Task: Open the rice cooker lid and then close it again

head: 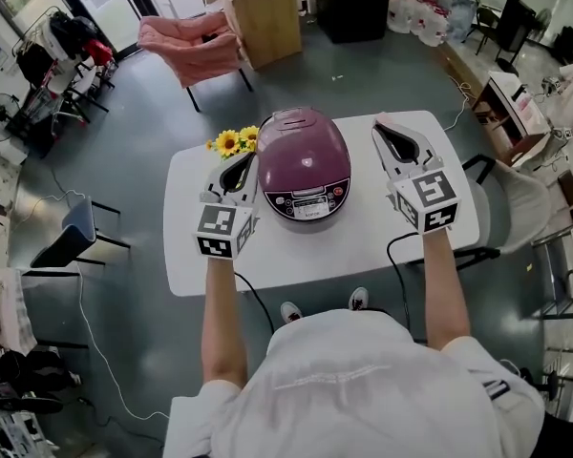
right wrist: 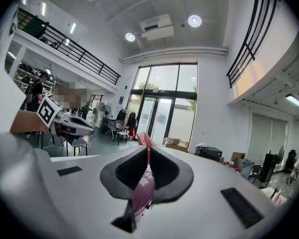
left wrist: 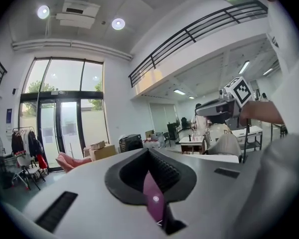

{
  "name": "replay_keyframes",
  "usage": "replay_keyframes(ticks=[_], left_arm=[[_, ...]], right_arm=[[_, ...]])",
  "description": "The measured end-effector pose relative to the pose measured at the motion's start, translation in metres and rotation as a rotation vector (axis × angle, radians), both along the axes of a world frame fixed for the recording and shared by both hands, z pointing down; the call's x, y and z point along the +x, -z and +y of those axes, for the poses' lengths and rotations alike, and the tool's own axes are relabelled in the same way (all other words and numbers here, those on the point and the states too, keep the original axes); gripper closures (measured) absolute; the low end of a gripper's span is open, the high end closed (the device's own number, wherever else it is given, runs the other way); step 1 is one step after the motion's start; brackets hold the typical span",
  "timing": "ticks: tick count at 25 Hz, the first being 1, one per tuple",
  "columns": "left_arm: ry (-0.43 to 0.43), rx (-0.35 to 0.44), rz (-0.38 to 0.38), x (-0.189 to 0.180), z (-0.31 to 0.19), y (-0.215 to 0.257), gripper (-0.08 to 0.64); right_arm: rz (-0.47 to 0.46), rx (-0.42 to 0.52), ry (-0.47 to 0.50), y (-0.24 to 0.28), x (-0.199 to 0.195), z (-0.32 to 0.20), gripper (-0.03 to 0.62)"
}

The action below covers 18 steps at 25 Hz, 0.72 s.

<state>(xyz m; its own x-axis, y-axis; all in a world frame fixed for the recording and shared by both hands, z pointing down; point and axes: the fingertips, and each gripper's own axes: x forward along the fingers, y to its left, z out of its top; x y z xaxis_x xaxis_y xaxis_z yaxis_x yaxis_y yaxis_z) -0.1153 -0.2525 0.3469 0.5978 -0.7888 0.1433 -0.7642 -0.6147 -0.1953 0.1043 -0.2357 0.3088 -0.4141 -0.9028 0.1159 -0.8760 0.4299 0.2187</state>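
Closed purple rice cooker (head: 304,165) on white desk (head: 363,246), left gripper (head: 243,160) at its 9 o'clock, right gripper (head: 386,130) at 3 o'clock, both pinched together, empty

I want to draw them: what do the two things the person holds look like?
The left hand-held gripper and right hand-held gripper are white tapered shells with black ribbed pads. Each carries a cube with black-and-white square markers and trails a black cable. The person wears a white short-sleeved shirt.
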Motion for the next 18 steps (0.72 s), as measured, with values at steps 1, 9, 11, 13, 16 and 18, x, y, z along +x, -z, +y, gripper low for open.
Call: replay_keyframes(ticks=[1, 9, 11, 13, 16, 18], left_arm=[[0.000, 0.006, 0.000, -0.001, 0.002, 0.004, 0.545], [-0.001, 0.046, -0.016, -0.004, 0.009, 0.026, 0.545], [-0.001, 0.053, -0.013, -0.005, 0.011, 0.030, 0.545], [-0.001, 0.059, -0.012, -0.007, 0.012, 0.032, 0.545], [0.000, 0.064, -0.009, -0.008, 0.014, 0.035, 0.545], [0.002, 0.065, -0.011, -0.009, 0.014, 0.036, 0.545]], right_arm=[[0.002, 0.005, 0.006, 0.002, -0.002, 0.001, 0.555], [0.024, 0.055, 0.058, 0.018, -0.025, 0.005, 0.557], [0.033, 0.064, 0.068, 0.021, -0.029, 0.007, 0.557], [0.038, 0.067, 0.075, 0.021, -0.032, 0.007, 0.557], [0.044, 0.066, 0.080, 0.021, -0.034, 0.007, 0.557], [0.049, 0.063, 0.084, 0.021, -0.035, 0.007, 0.558]])
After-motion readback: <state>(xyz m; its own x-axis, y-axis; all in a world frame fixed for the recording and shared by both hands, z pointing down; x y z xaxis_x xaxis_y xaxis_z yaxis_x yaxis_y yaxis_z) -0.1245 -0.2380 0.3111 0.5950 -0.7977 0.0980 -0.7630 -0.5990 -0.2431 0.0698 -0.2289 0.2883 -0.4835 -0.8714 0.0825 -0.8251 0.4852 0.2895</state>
